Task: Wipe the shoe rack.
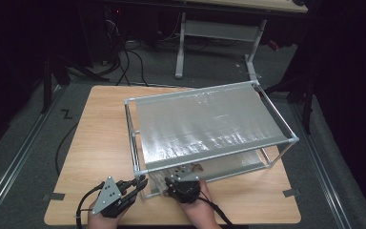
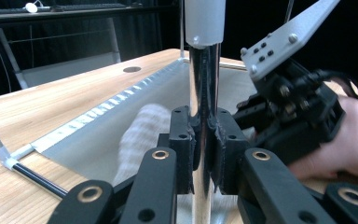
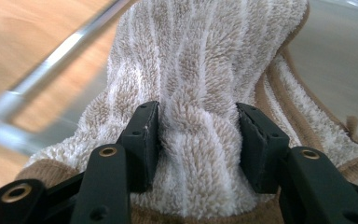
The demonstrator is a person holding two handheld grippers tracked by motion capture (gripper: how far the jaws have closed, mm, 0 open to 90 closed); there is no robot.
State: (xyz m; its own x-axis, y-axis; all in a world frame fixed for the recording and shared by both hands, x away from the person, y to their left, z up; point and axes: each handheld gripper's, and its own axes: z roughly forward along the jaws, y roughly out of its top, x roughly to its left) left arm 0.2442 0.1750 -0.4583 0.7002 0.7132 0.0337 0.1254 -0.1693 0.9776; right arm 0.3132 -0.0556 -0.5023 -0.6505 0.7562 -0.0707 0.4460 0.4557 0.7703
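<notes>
Right tool (image 3: 198, 135) hides towel (image 3: 205, 60) fold.

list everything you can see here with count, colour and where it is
rack frame: one, silver tubes with white corner joints, on the table
shelf sheets: two, silvery grey, top and bottom of the rack
towel: one, beige and white striped, on the bottom shelf at the near edge
table: one, light wood, centre
second table: one, white legs, behind
cables: several, black, on the grey floor behind
left tongs: one, black, shut on the rack's near corner post
right tongs: one, black, shut on the towel
hands: two, bottom edge
</notes>
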